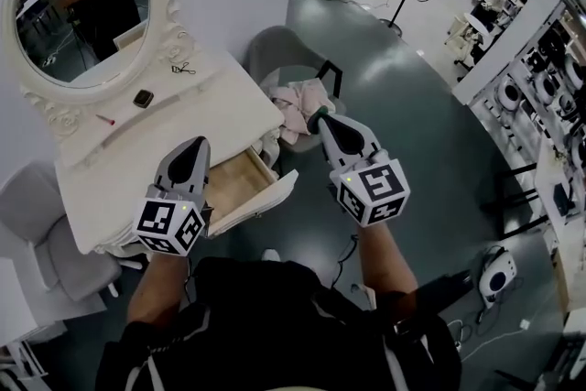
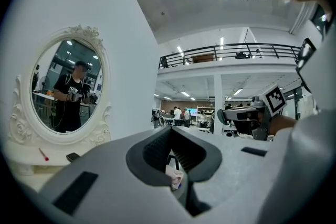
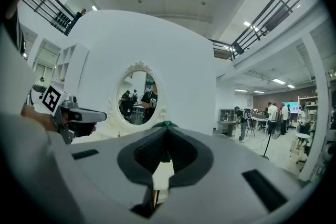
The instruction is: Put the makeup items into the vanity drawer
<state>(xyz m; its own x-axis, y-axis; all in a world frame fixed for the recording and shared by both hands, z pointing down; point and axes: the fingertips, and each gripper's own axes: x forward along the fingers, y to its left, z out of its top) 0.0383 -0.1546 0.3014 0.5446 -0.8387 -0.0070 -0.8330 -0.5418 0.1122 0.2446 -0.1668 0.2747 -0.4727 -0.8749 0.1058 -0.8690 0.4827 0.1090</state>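
Three small makeup items lie on the vanity top (image 1: 215, 105), all too small to identify for sure: a dark squarish compact (image 1: 143, 98), a thin red stick (image 1: 105, 118), and a black wiry piece (image 1: 182, 67) by the foot of the oval mirror (image 1: 78, 9). They sit well back from the front edge, apart from one another and away from both grippers.

Drawer (image 1: 240, 183): pulled out at the table's front right. Pale wood inside, white front panel. Its left part is covered by the left gripper (image 1: 196, 146), so the contents there cannot be checked; the strip that shows is bare wood.

Pose: both forearms reach forward from a dark top, marker cubes facing up.
- The left gripper hovers over the table's front edge, just beside the drawer, and points toward the mirror. Its jaws are pressed together at the tips and grip nothing.
- The right gripper (image 1: 320, 116) hangs off to the drawer's right, above a pink cloth (image 1: 298, 105) heaped on a grey chair (image 1: 275, 50). Its jaws also meet at the tips with nothing between them.

Seen from the left gripper, the stick and compact are only specks on the ledge below the mirror.
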